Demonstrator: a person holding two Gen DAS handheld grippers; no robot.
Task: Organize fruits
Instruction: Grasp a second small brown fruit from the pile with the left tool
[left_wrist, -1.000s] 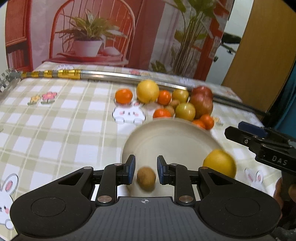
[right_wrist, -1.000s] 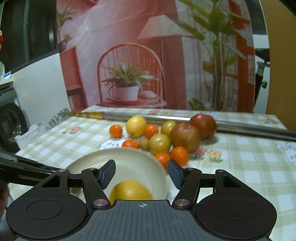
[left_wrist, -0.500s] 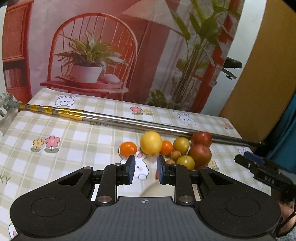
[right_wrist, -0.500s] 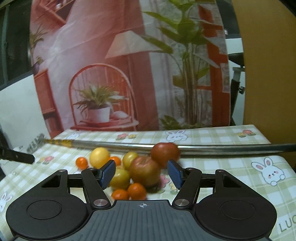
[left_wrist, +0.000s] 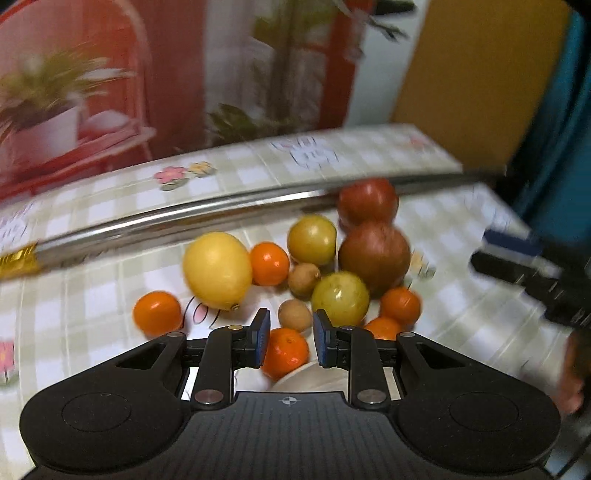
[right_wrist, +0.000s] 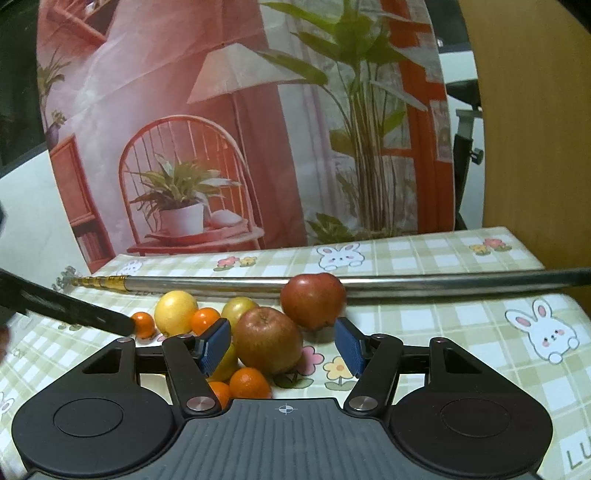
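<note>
Left gripper (left_wrist: 288, 343) hung w/ jaws part open, nothing held, lined up on a small orange mandarin (left_wrist: 286, 353) sitting btw the blue pads, right at the pale bowl rim (left_wrist: 310, 376); a brown kiwi-like fruit (left_wrist: 294, 315) lay just beyond. Right gripper (right_wrist: 282, 345) stood wide open, empty, framing the nearer red-brown apple (right_wrist: 268, 345), w/ a redder apple (right_wrist: 313, 300) behind it touching the steel pole (right_wrist: 443, 278). Looked like the reach-for-next-fruit step; most of the pile was on the worktop (right_wrist: 461, 332), outside the bowl. Next move prob. calls for dropping each gripper lower and closing gently, since round smooth skins could roll or squirt out. Lemon (left_wrist: 218, 270) was oval, waxy yellow; two yellow-green round fruits (left_wrist: 340, 296) smooth; mandarins dimpled, glossy; cloth checked, soft-looking, w/ bunny prints. Left view blurred.
</note>
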